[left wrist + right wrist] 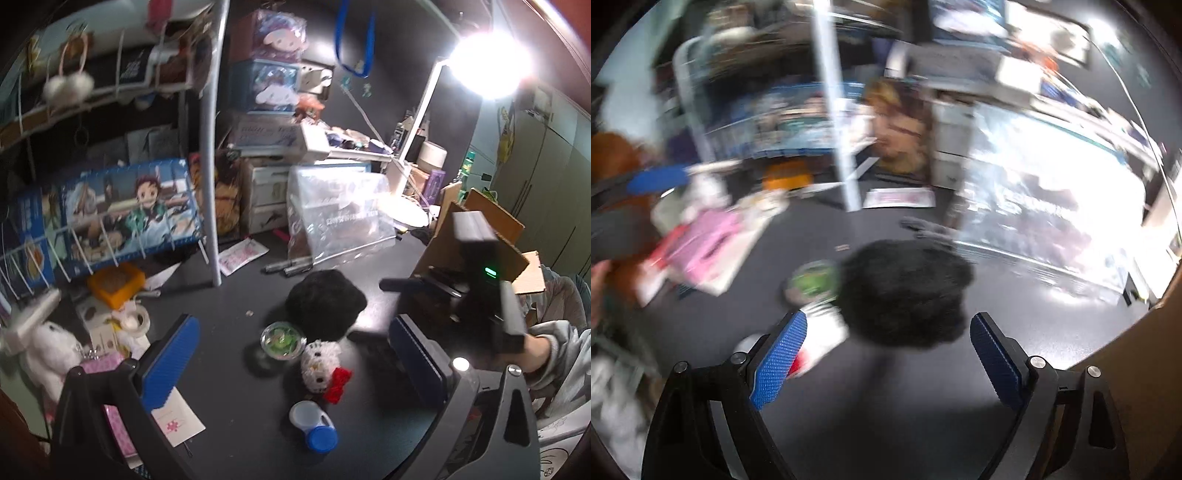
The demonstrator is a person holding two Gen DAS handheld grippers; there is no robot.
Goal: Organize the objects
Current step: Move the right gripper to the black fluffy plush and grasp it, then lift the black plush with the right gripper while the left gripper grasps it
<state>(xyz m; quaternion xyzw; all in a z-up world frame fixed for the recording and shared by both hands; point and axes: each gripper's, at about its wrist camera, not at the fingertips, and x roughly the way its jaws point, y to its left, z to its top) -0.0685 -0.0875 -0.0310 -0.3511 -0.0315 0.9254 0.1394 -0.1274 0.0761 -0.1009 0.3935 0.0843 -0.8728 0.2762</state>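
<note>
Fluff ball on the bench looks light and squashy, best pinched across its middle by the right gripper, jaws spread empty.

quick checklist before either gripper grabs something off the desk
1. Left gripper open, nothing between the pads: ok.
2. Right gripper open, empty: ok.
3. Black fluffy item lies ahead of the right gripper, not yet between the pads: ok.
4. Green-lidded jar and crochet doll crowd the fluffy item: not ok.
5. Right view sharp enough to aim: not ok, blurred.
6. White bottle upright: cannot tell.
</note>
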